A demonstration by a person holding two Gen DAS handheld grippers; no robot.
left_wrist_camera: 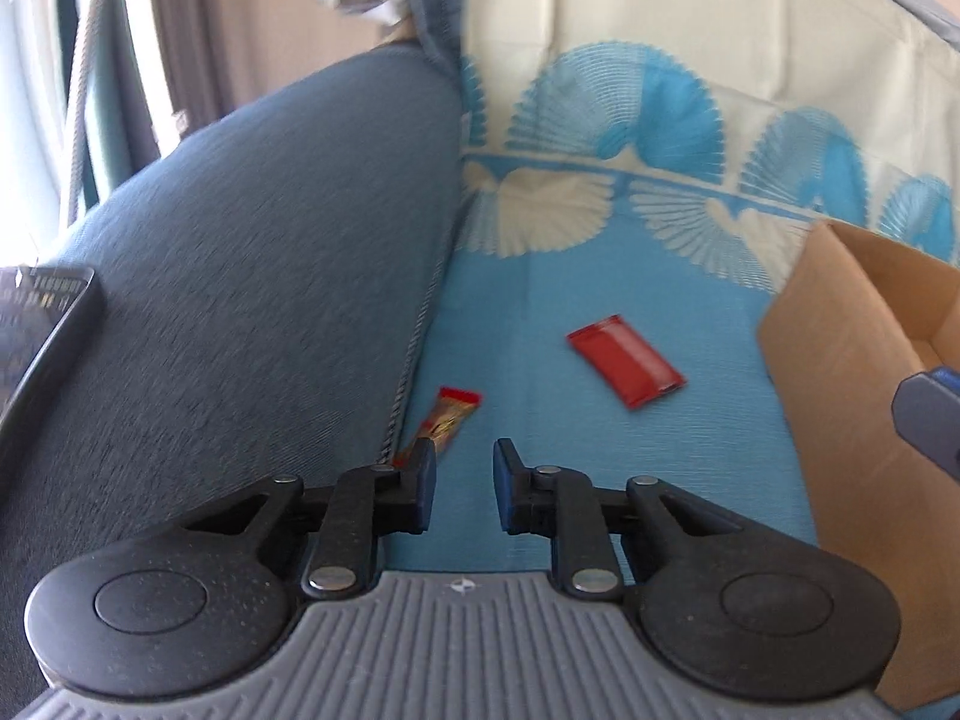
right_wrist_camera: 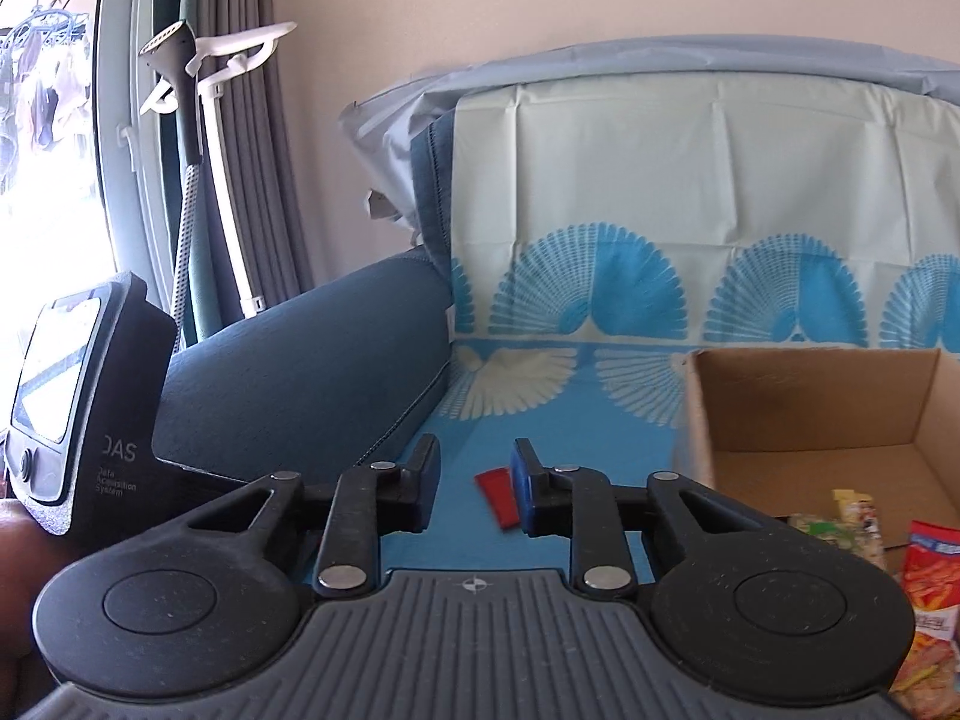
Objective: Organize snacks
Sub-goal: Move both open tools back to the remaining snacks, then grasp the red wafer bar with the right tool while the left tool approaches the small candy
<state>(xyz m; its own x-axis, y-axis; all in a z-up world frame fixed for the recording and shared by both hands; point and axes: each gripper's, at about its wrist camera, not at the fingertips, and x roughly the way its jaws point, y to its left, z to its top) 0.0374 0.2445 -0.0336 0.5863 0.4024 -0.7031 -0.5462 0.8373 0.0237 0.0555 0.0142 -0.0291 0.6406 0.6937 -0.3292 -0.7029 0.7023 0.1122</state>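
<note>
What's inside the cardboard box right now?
The cardboard box holds several snack packets at its near right: a red-orange bag and pale wrappers. Anything below the frame edge or behind the right gripper is hidden.

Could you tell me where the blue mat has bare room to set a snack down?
Bare mat lies between the red packet and the cardboard box, and behind the packet toward the backrest. It is tighter by the armrest, where the gold-and-red bar lies.

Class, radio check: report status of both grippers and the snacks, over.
Left gripper open, empty. Right gripper open, empty. Red packet and snack bar loose on blue cover; cardboard box part-filled. Nothing in the way.
</note>
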